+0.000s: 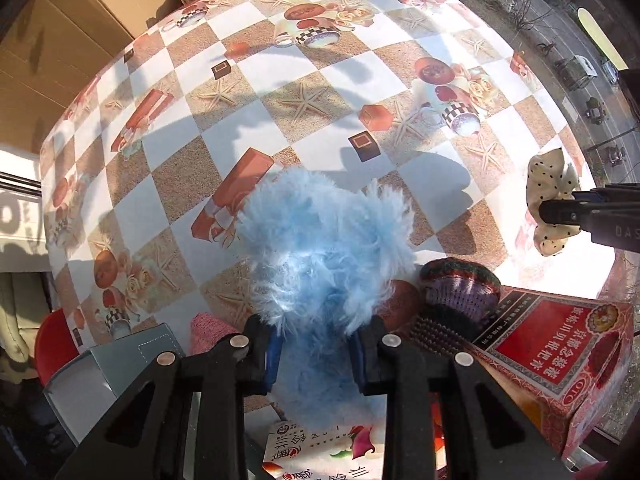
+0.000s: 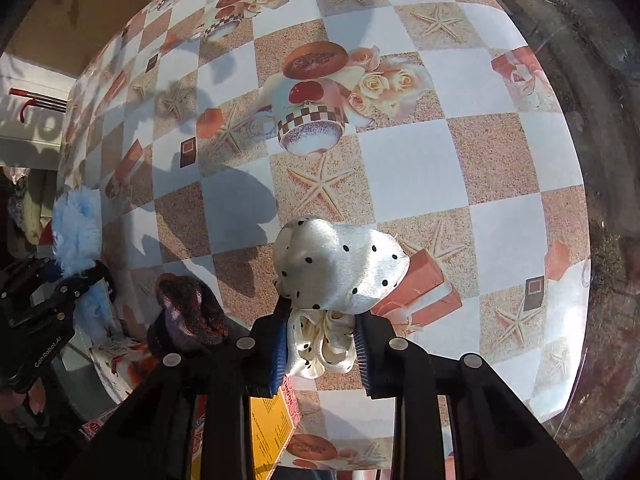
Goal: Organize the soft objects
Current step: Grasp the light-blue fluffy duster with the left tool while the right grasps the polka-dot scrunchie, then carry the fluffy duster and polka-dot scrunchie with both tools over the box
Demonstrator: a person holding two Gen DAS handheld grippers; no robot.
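My left gripper (image 1: 316, 354) is shut on a fluffy light-blue plush piece (image 1: 324, 240), held above the table; it shows again at the left edge of the right wrist view as the blue plush (image 2: 76, 228). My right gripper (image 2: 322, 346) is shut on a cream satin scrunchie with black dots (image 2: 340, 264), also lifted off the table, and seen as the dotted scrunchie (image 1: 550, 196) at the right of the left wrist view. A dark knitted purple-and-red item (image 1: 460, 284) lies just right of the left gripper, also visible as the knitted item (image 2: 188, 312).
The round table (image 2: 400, 160) wears a checkered cloth with starfish and cup prints. A red printed carton (image 1: 560, 344) stands at lower right, a grey box (image 1: 92, 372) at lower left, a pink soft piece (image 1: 208, 332) beside it, a printed packet (image 1: 320, 452) below.
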